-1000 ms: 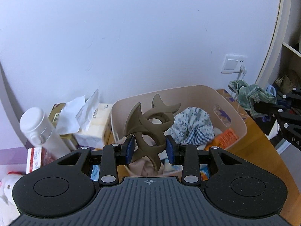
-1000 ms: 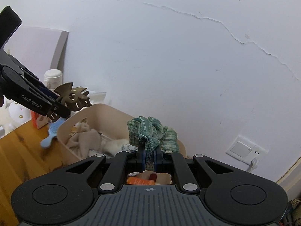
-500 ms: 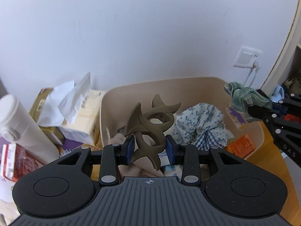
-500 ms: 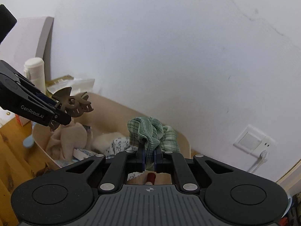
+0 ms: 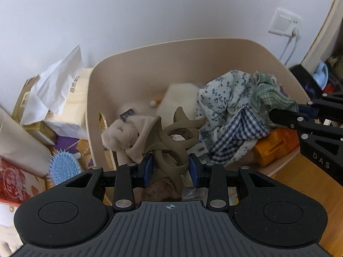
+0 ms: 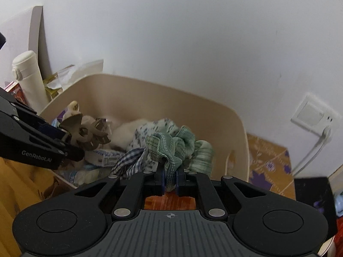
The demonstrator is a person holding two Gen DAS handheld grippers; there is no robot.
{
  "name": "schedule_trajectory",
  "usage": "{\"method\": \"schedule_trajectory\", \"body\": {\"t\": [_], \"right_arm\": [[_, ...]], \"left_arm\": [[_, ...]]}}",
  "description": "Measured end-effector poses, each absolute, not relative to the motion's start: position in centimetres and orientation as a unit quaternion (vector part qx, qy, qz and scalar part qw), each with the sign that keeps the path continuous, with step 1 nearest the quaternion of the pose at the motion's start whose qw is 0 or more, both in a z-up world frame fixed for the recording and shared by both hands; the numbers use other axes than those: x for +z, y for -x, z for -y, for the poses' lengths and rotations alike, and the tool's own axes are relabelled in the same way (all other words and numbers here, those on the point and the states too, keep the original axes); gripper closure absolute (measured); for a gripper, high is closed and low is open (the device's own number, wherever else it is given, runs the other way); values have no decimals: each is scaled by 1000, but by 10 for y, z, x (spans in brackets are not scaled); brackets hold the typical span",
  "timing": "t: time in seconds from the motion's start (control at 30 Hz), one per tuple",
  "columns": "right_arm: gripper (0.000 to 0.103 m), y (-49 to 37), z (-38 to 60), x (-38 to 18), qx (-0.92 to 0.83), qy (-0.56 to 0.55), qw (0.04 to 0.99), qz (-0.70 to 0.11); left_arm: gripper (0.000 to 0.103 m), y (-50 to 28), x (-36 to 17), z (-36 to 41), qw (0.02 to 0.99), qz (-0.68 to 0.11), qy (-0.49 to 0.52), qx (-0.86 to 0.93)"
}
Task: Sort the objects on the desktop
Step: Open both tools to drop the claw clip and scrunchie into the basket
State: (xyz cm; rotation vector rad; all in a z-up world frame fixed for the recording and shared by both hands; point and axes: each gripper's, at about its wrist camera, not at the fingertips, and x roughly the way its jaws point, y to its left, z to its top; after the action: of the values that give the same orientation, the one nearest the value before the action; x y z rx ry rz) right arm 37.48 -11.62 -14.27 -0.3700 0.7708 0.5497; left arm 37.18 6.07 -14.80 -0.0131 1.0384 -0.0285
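My left gripper (image 5: pixel 171 168) is shut on a brown claw hair clip (image 5: pixel 171 138), held over the near left part of the beige bin (image 5: pixel 150 51). The right wrist view shows the same hair clip (image 6: pixel 85 132) at the tips of the left gripper (image 6: pixel 70 143). My right gripper (image 6: pixel 170 178) is shut on a green checked scrunchie (image 6: pixel 173 147) above the bin (image 6: pixel 150 98). That scrunchie (image 5: pixel 270 94) hangs from the right gripper (image 5: pixel 300 112) at the bin's right side. Inside lie a beige plush toy (image 5: pixel 120 135), floral and checked cloths (image 5: pixel 227 111) and an orange item (image 5: pixel 276 145).
Left of the bin stand a white bottle (image 6: pixel 30 79), a tissue pack (image 5: pixel 62 98), a red box (image 5: pixel 12 182) and a blue hairbrush (image 5: pixel 62 169). A wall socket with a plugged cable (image 6: pixel 313 115) sits at the right. The wooden desk (image 5: pixel 304 182) shows beside the bin.
Both grippers have come down and forward over the bin, tilting further downward. The bin's contents now fill the views. Each gripper keeps the same hold on its item.
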Motion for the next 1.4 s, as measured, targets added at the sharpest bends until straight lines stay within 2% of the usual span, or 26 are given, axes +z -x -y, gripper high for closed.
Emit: {"method": "schedule_trajectory", "body": {"t": [0.1, 0.23, 0.3, 0.37, 0.4, 0.47, 0.53, 0.63, 0.77, 0.83, 0.9, 1.0, 1.4], "right_arm": [[89, -377, 116, -146, 265, 163, 869, -384], [74, -378, 119, -146, 265, 150, 867, -395], [70, -377, 119, -144, 266, 147, 866, -396], [62, -376, 121, -142, 269, 137, 867, -397], [54, -375, 123, -140, 269, 130, 867, -398], [32, -374, 126, -135, 270, 112, 869, -399], [25, -373, 131, -131, 266, 89, 870, -406], [24, -372, 138, -126, 257, 62, 872, -413], [17, -366, 146, -119, 257, 53, 873, -411], [17, -362, 150, -113, 258, 49, 874, -408], [16, -359, 153, -107, 259, 49, 876, -403], [7, -353, 158, -96, 259, 48, 881, -393], [0, -328, 179, -67, 283, 58, 884, -368]], "left_arm": [[67, -373, -148, -61, 867, -498, 7, -13], [65, -372, -148, -61, 865, -501, 9, -13], [57, -372, -148, -59, 865, -502, 8, -11], [43, -370, -147, -59, 864, -503, 12, 0], [41, -369, -146, -60, 865, -502, 17, 7], [37, -368, -143, -62, 864, -502, 25, 17], [36, -366, -139, -64, 864, -502, 28, 24], [30, -363, -134, -65, 862, -506, 31, 23], [27, -353, -123, -62, 867, -497, 25, 32], [26, -349, -116, -62, 868, -493, 34, 35], [26, -345, -110, -61, 869, -492, 36, 36], [26, -336, -99, -57, 875, -482, 30, 37], [23, -291, -59, -42, 889, -453, 17, 66]]}}
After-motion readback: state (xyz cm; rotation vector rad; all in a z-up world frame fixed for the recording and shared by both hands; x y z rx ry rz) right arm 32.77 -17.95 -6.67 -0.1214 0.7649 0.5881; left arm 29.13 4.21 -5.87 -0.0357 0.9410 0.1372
